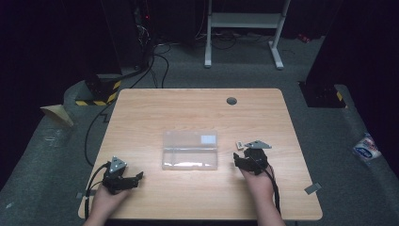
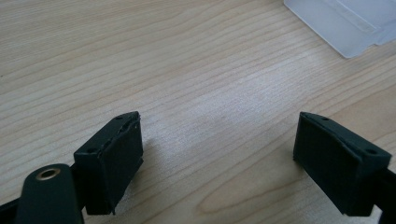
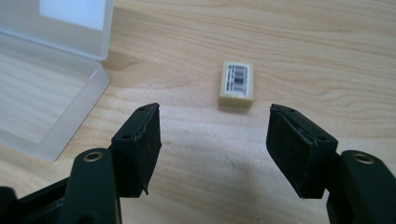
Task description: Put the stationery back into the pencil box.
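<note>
Both tools rest low on the table (image 1: 197, 197) with jaws apart and nothing between them: left tool (image 2: 217, 154), right tool (image 3: 215, 140). Just beyond the right tool lies a small cream block (image 3: 236, 85) bearing a barcode label. Beside it, the clear plastic case (image 1: 190, 149) lies open, a white label on its lid.

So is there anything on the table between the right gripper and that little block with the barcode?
Nothing visible. The right gripper has its jaws open and empty, and only bare table lies between them and the small barcode block just ahead. The open clear plastic case sits off to one side, apart from the block.
</note>
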Available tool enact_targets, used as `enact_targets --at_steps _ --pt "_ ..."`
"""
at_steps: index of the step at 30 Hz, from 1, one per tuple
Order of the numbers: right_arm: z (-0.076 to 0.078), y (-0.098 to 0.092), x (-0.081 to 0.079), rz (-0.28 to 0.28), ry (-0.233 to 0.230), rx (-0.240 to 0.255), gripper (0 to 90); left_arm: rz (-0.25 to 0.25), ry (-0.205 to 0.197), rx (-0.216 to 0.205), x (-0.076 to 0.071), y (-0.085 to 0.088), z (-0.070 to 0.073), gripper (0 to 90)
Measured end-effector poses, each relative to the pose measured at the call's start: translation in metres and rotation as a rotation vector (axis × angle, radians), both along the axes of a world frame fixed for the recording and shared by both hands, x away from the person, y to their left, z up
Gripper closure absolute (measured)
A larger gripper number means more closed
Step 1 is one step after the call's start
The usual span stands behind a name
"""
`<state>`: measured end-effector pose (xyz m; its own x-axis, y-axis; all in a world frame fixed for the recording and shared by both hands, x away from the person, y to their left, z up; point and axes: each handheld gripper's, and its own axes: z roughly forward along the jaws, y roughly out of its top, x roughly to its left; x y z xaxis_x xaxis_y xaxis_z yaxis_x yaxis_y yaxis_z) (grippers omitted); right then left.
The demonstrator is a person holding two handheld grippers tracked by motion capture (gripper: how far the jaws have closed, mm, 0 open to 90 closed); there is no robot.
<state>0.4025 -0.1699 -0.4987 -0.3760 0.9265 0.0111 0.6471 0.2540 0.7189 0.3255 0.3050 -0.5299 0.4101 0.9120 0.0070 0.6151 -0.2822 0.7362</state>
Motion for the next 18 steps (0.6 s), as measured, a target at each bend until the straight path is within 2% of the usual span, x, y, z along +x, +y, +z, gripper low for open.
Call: enact_targets --at_steps 7,11,13,14,15,18 --pt "0.003 0.005 0.012 -0.009 -0.018 -0.012 35.1 -0.005 0.001 -0.002 -0.001 0.000 0.000 15.7" --pt "0.000 0.008 0.021 -0.031 -0.027 -0.040 40.7 -0.011 0.001 0.000 0.000 0.000 0.000 15.3" --pt "-0.001 0.008 0.023 -0.042 -0.020 -0.040 42.5 -0.011 0.001 0.001 0.000 0.000 0.000 15.2" --pt "-0.004 0.009 0.027 -0.066 -0.008 -0.056 45.4 -0.011 0.001 0.001 0.000 0.000 0.000 15.2" --pt "-0.006 0.010 0.029 -0.080 0.005 -0.047 45.4 -0.011 0.001 0.000 0.000 0.000 0.000 15.2" --pt "-0.010 0.012 0.036 -0.083 0.017 -0.057 48.0 -0.011 0.001 0.000 0.000 0.000 0.000 15.3"
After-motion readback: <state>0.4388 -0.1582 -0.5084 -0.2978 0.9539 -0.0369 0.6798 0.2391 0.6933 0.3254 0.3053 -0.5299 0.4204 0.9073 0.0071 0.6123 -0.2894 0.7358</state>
